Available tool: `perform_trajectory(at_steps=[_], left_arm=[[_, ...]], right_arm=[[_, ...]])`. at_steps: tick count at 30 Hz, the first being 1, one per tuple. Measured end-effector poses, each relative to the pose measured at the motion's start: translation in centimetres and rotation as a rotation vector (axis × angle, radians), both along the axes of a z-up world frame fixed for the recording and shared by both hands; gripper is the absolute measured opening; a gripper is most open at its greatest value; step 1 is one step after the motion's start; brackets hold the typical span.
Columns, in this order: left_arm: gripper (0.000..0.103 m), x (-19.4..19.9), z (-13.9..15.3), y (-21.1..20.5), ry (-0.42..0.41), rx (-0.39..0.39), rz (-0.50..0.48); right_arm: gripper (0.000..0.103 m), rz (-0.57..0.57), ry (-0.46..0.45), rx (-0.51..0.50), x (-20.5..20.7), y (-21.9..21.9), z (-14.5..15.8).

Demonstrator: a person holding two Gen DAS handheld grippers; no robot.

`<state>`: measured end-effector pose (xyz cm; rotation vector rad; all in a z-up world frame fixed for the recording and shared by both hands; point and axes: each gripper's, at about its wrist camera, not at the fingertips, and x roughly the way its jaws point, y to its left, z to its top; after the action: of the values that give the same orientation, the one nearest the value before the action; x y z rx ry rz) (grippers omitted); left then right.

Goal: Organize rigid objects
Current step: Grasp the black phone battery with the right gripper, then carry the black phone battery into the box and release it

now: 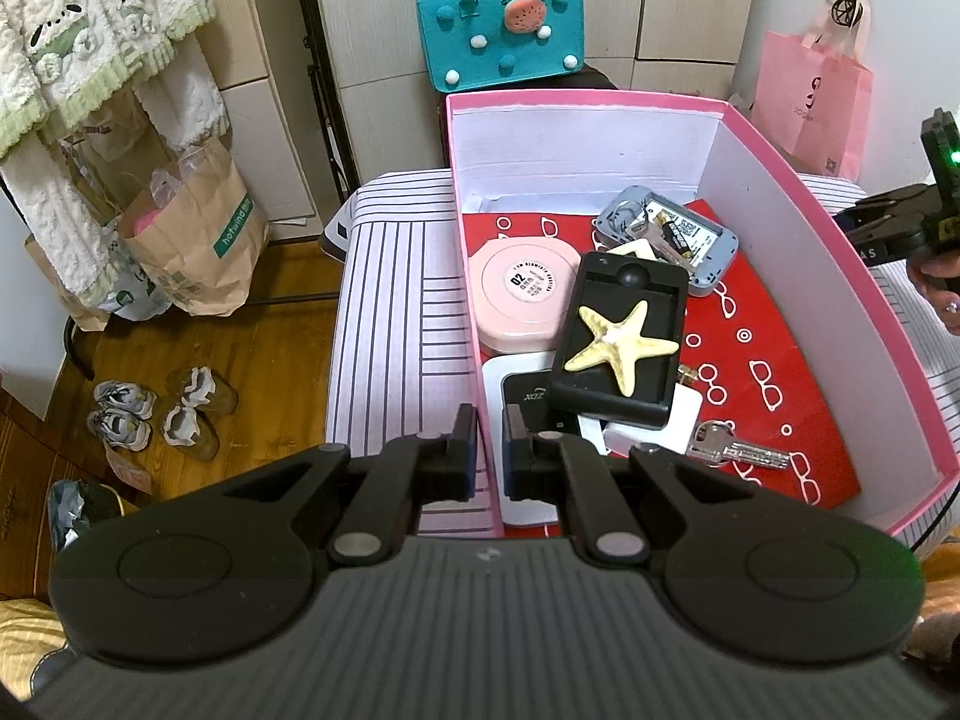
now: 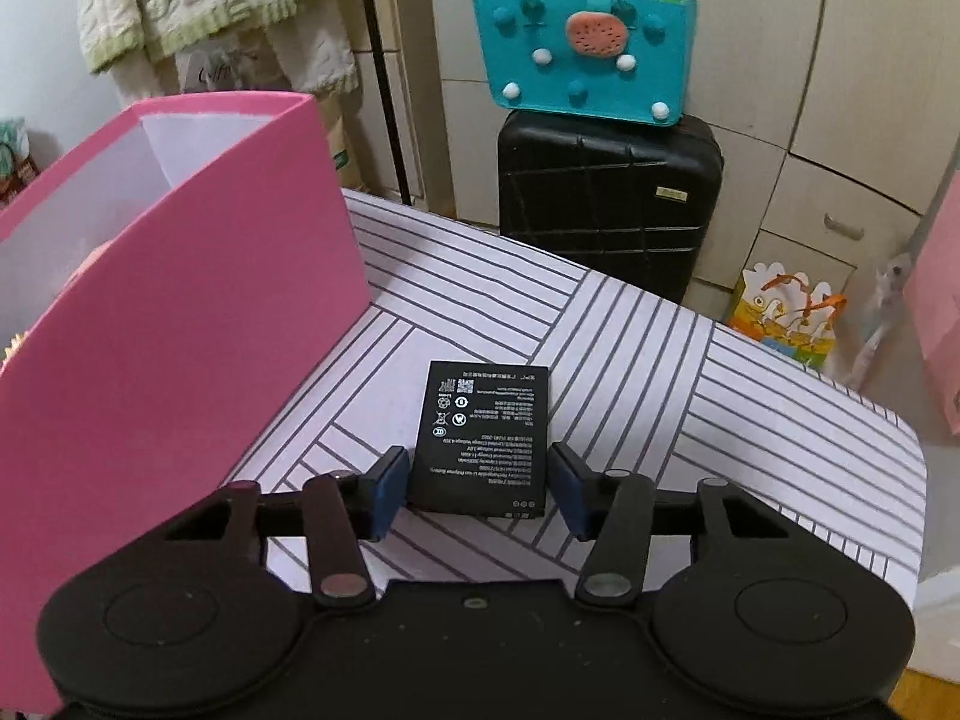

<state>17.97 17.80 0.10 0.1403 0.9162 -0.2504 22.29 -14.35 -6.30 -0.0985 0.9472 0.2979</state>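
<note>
Your flat black battery (image 2: 483, 441) – a matte rectangle with white print – lies on the striped tabletop (image 2: 750, 396), right of the pink box (image 2: 180, 324), long axis running near to far. Your right gripper (image 2: 477, 489) straddles its near end, pads apart from its sides. Your left gripper (image 1: 487, 450) pinches the box's near-left wall – smooth cardboard.

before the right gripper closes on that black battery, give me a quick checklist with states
1. Flat black battery lies between the right gripper fingers: ok.
2. Pads pressing on it: not ok, gaps both sides.
3. Battery flat on the striped tabletop, clear of the pink box: ok.
4. Left gripper clamped on the box's near wall: ok.
5. Free room in the box, on the red liner: ok.
</note>
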Motion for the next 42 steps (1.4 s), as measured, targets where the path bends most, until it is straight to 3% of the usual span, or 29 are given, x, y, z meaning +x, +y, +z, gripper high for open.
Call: perform_trajectory(at_steps=[2, 5, 11, 21, 28, 34, 38, 42], left_arm=[[0.007, 0.1, 0.0, 0.1, 0.000, -0.003, 0.003], [0.007, 0.2, 0.0, 0.1, 0.001, -0.009, 0.005], [0.007, 0.4, 0.0, 0.3, 0.007, -0.025, 0.007], [0.007, 0.3, -0.1, 0.3, -0.002, -0.029, 0.013], [0.007, 0.1, -0.2, 0.5, -0.001, -0.049, 0.035], [0.007, -0.2, -0.4, 0.3, -0.016, -0.037, 0.045], [0.007, -0.3, -0.4, -0.1, -0.013, -0.024, 0.050], [0.007, -0.2, -0.4, -0.1, -0.010, -0.032, 0.066]], right_arm=[[0.061, -0.012, -0.015, -0.016, 0.4, 0.6, -0.2], [0.054, -0.019, -0.043, -0.017, 0.6, 1.0, -0.4], [0.054, -0.070, -0.032, 0.049, -0.4, 0.5, 0.2], [0.054, -0.052, -0.133, 0.123, -5.7, 0.6, 5.5], [0.054, 0.128, -0.209, 0.259, -9.4, 4.6, 10.3], [0.054, 0.401, -0.206, 0.148, -10.0, 10.5, 11.4], [0.054, 0.470, -0.138, 0.041, -8.4, 13.4, 9.3], [0.054, 0.532, -0.096, 0.018, -7.5, 14.1, 8.5]])
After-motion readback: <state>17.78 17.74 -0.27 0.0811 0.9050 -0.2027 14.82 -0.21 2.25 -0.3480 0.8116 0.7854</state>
